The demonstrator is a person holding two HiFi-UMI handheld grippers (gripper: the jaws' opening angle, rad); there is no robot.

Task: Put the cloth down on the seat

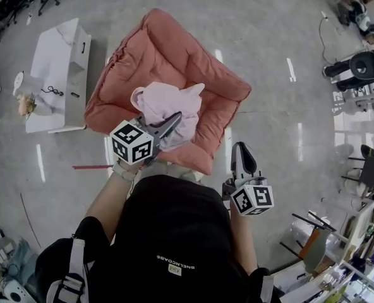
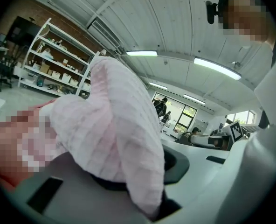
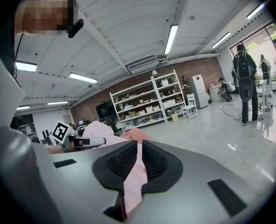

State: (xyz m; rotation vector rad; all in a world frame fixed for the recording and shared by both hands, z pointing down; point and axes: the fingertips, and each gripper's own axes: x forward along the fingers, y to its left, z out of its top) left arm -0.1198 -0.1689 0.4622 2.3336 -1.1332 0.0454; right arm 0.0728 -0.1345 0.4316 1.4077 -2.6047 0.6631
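- Pink cloth (image 1: 163, 100) was pinched by L gripper (image 1: 173, 120), bunched over salmon seat cushion (image 1: 168, 49) at 12 o'clock.
- R gripper (image 1: 242, 151) was held off at 4 o'clock, jaws nearly together; pink sliver between wasn't identified.

Seat (image 1: 174, 55): salmon-pink padded cushion with a raised rim, standing on the glossy grey floor (image 1: 263, 36). Pale pink cloth (image 1: 165, 103) bunched over its middle. To its left, a white counter (image 1: 64, 46) bearing a black cable (image 1: 52, 91).
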